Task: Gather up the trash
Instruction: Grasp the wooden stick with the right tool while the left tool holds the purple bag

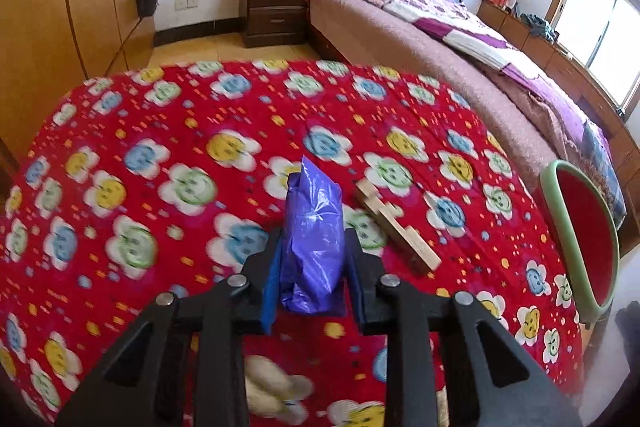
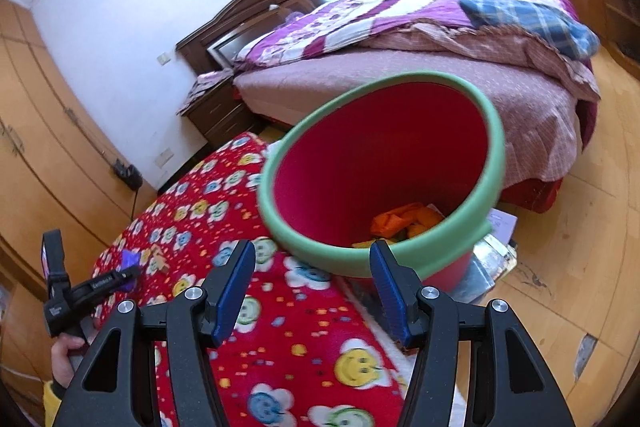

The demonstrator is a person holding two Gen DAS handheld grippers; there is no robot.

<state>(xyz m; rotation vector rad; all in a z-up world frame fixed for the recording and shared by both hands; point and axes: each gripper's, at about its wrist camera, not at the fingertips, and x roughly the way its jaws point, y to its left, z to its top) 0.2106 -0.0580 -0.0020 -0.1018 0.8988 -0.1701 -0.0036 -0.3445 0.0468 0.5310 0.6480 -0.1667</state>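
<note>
My left gripper (image 1: 313, 239) is shut on a crumpled purple plastic bag (image 1: 314, 195), which stands up between the blue pads over the red flowered tablecloth (image 1: 160, 147). A notched wooden piece (image 1: 396, 227) lies on the cloth just right of it. The red bin with a green rim (image 2: 496, 147) stands off the table's right edge and holds orange scraps (image 2: 404, 219). My right gripper (image 2: 312, 251) hovers open in front of the bin's near rim, nothing between its pads. The right wrist view shows the left gripper (image 2: 128, 273) with the bag (image 2: 130, 259) at far left.
A pale crumpled thing (image 1: 272, 387) lies on the cloth below the left gripper, blurred. A bed (image 1: 440, 39) and a nightstand (image 1: 276, 11) stand beyond the table. Papers (image 2: 492, 259) lie on the wooden floor by the bin. A hand (image 2: 66, 355) holds the left gripper's handle.
</note>
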